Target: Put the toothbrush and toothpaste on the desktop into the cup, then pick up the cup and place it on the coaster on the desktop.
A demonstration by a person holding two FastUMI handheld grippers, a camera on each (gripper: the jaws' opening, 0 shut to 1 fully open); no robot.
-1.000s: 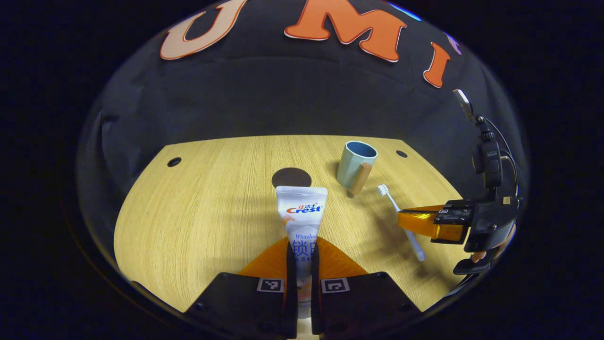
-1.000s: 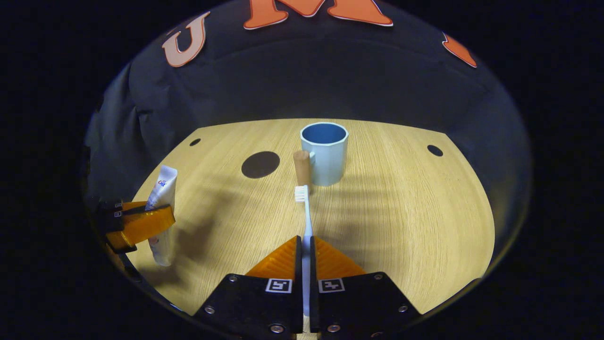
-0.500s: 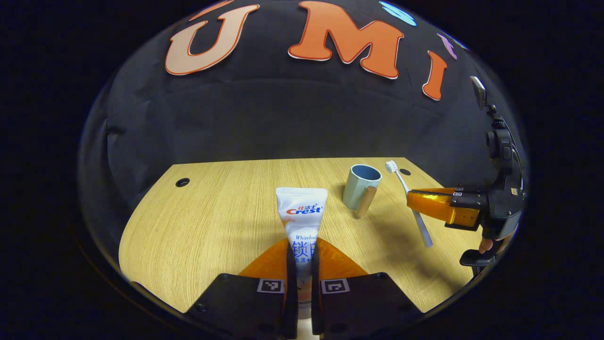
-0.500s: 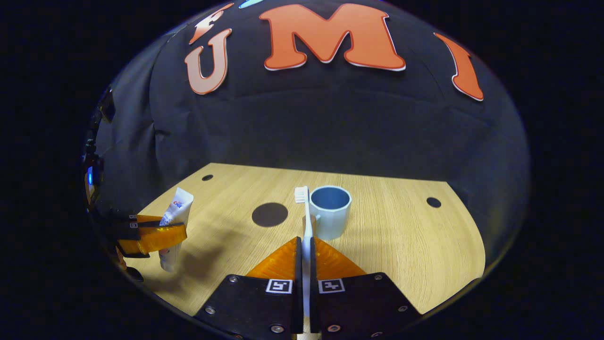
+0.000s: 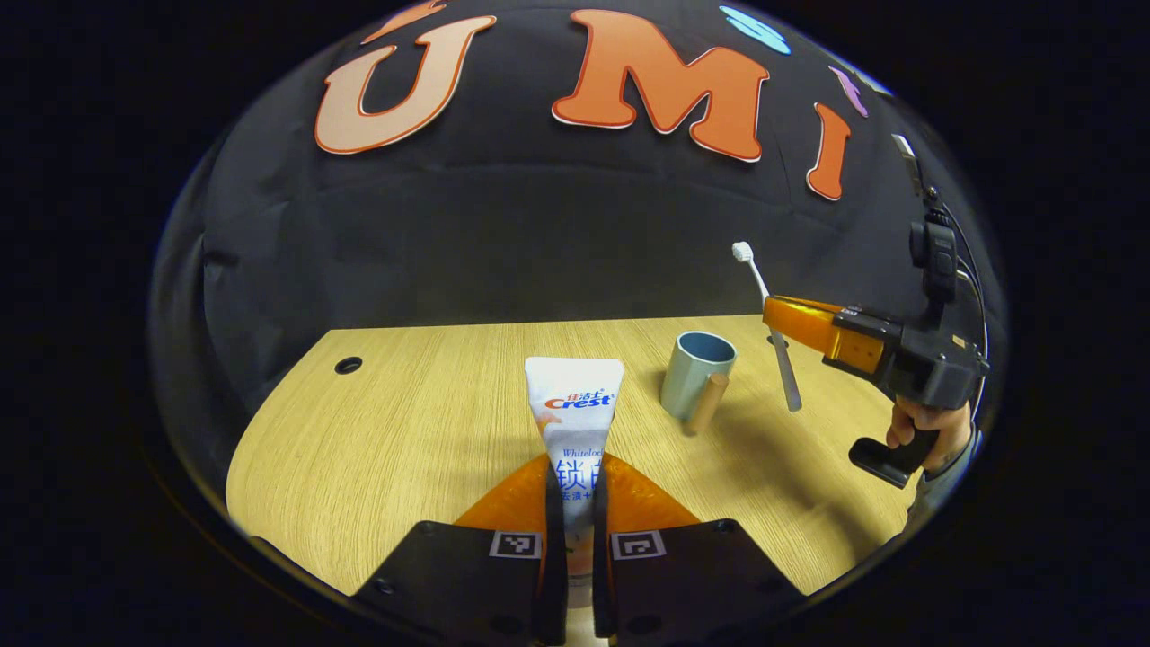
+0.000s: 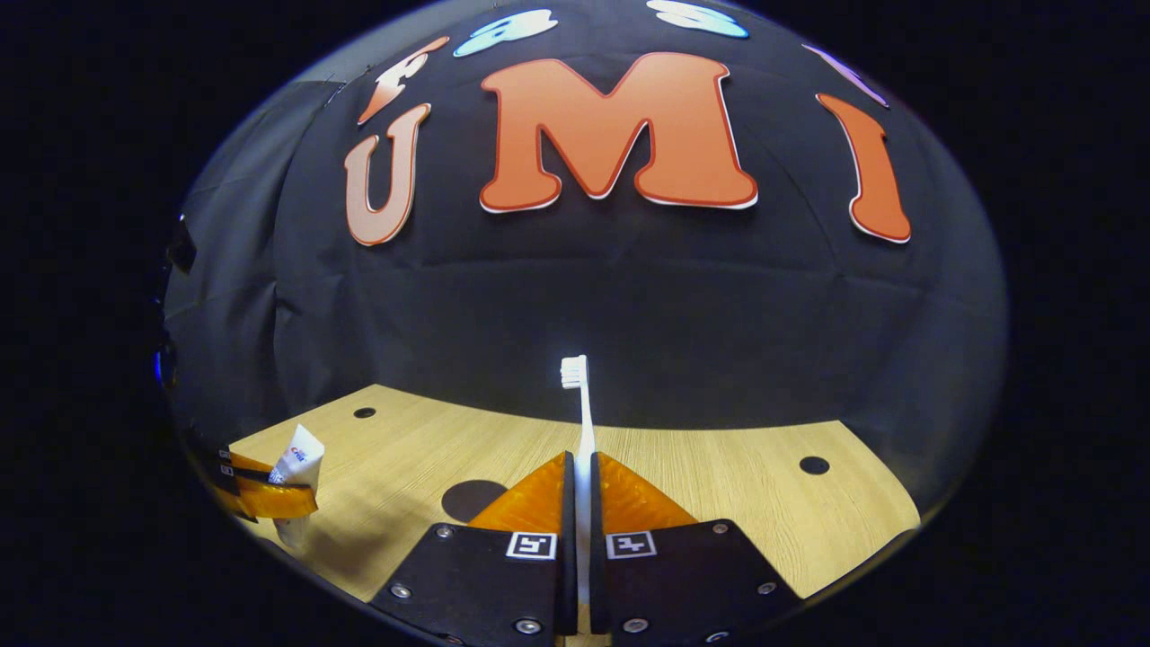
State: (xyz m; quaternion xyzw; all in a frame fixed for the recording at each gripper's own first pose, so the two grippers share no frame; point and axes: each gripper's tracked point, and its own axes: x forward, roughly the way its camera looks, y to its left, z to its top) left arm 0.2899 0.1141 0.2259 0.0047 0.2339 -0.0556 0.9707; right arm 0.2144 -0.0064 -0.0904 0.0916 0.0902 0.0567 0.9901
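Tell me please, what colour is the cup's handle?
Light wood-brown handle on the pale blue-green cup, best in left gripper view.

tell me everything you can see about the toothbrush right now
The slim white plastic toothbrush has a small head of white bristles at its top and a thin straight handle. The right tool clamps it partway along the handle, holding it in the air, tilted, head up, handle end hanging free above the light wooden desktop, to the right of the pale blue cup with a wooden handle. Nothing else touches it.

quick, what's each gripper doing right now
Left gripper: shut on the toothpaste, fingers pressing both sides.
Right gripper: shut on the toothbrush, held clear above the table.
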